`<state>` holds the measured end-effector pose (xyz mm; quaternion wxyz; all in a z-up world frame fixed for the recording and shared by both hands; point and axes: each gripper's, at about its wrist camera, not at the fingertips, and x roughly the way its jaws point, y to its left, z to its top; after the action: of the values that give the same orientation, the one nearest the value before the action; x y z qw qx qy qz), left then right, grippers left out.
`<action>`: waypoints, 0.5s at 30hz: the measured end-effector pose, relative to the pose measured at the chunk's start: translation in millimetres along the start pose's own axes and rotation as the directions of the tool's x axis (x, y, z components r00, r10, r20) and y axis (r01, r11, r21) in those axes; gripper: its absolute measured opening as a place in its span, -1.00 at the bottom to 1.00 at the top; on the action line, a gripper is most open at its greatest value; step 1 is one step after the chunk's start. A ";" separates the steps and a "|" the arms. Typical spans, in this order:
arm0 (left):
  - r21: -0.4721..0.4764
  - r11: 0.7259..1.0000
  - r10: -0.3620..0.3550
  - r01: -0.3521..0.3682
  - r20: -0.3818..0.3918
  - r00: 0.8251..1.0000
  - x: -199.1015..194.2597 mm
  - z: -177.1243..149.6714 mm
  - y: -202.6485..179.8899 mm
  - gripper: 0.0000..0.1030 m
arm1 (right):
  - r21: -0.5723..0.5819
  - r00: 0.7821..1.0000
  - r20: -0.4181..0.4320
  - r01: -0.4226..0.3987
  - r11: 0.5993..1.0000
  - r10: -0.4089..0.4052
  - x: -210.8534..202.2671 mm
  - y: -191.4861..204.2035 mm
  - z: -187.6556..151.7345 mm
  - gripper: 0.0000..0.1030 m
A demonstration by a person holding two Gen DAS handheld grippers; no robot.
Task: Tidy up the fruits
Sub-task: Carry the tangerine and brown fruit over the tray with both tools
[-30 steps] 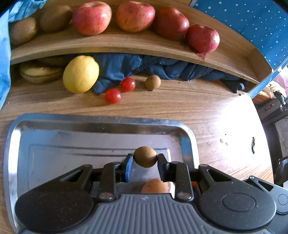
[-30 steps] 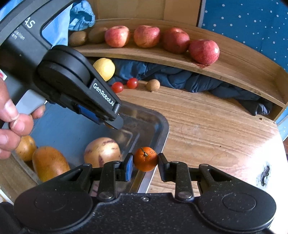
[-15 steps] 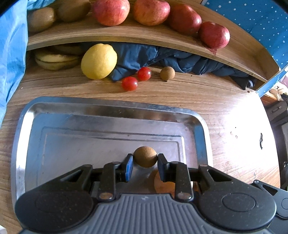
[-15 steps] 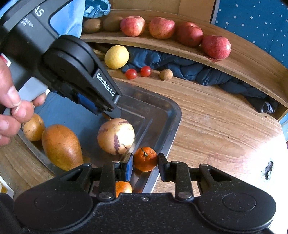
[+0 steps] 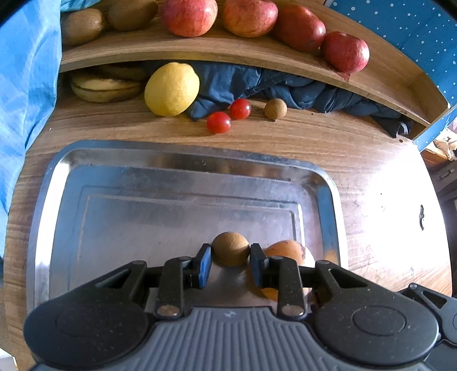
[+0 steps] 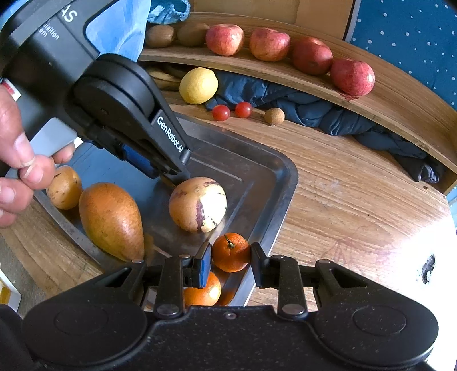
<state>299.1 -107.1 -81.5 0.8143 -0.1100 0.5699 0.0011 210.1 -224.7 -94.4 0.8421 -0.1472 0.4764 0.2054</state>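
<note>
My left gripper (image 5: pixel 230 266) is shut on a small round brown fruit (image 5: pixel 230 248), low over the right part of the steel tray (image 5: pixel 182 155). My right gripper (image 6: pixel 230 265) is shut on a tangerine (image 6: pixel 230 256) at the tray's (image 6: pixel 281 182) near right corner, just above a second tangerine (image 6: pixel 202 291). A purple-streaked yellow melon (image 6: pixel 197 204), an orange pear-shaped fruit (image 6: pixel 111 219) and a small tan fruit (image 6: pixel 64 187) lie in the tray. In the right wrist view the left gripper (image 6: pixel 174 177) reaches down behind the melon, which hides its fruit.
Beyond the tray on the wooden table lie a lemon (image 5: pixel 171 88), two cherry tomatoes (image 5: pixel 218 122) and another small brown fruit (image 5: pixel 275 108) against dark blue cloth (image 5: pixel 285 85). Several apples (image 5: pixel 248 17) and kiwis line the shelf above. A hand (image 6: pixel 17 171) holds the left gripper.
Both grippers have drawn back toward the tray's near end, still shut on their fruits. More of the tray and the fruits lying in it has come into view.
</note>
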 end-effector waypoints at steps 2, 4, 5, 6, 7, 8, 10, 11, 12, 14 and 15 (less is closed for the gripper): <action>-0.002 1.000 0.004 -0.004 -0.005 1.000 -0.3 -2.7 -0.6 -0.38 | 0.000 1.000 0.000 0.002 1.000 -0.002 -0.7 -0.2 -0.2 -0.39; -0.002 1.000 0.008 -0.008 -0.008 1.000 -1.6 -6.0 -1.2 -0.38 | 0.001 1.000 0.002 0.004 1.000 -0.004 -1.1 0.3 -0.5 -0.39; -0.003 1.000 0.009 -0.009 -0.008 1.000 -2.4 -7.6 -1.6 -0.38 | 0.002 1.000 0.002 0.006 1.000 -0.006 -1.5 0.3 -0.9 -0.39; -0.002 1.000 0.012 -0.012 -0.006 1.000 -3.8 -9.4 -2.2 -0.38 | 0.003 1.000 0.004 0.008 1.000 -0.008 -2.0 0.2 -1.2 -0.39; -0.002 1.000 0.013 -0.013 -0.006 1.000 -5.1 -10.6 -2.6 -0.38 | 0.004 1.000 0.007 0.007 1.000 -0.007 -3.3 -0.3 -2.0 -0.38; -0.002 1.000 0.014 -0.014 -0.004 1.000 -6.6 -11.6 -2.8 -0.38 | 0.006 1.000 0.011 0.005 1.000 -0.005 -4.7 -0.7 -2.4 -0.38; -0.004 1.000 0.013 -0.013 -0.001 1.000 -9.7 -13.7 -2.4 -0.38 | 0.006 1.000 0.021 0.005 1.000 -0.005 -7.9 -0.3 -3.6 -0.37; -0.004 1.000 0.014 -0.014 0.001 1.000 -11.2 -14.7 -2.6 -0.36 | 0.004 1.000 0.026 0.006 1.000 -0.006 -9.5 0.0 -4.3 -0.36; -0.006 1.000 0.015 -0.015 0.002 1.000 -12.7 -15.8 -2.9 -0.35 | 0.004 1.000 0.030 0.007 1.000 -0.007 -11.1 0.3 -4.9 -0.36; -0.010 1.000 0.018 -0.018 0.008 1.000 -16.4 -17.9 -2.6 -0.27 | 0.003 0.999 0.041 0.008 1.000 -0.008 -14.9 0.4 -6.3 -0.33; -0.011 1.000 0.018 -0.018 0.012 1.000 -18.9 -19.4 -2.5 -0.25 | 0.004 0.999 0.046 0.009 1.000 -0.009 -17.0 0.5 -6.7 -0.32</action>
<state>274.8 -110.7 -69.8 0.8172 -0.1094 0.5658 0.0124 197.0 -230.8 -83.1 0.8541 -0.1431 0.4565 0.2043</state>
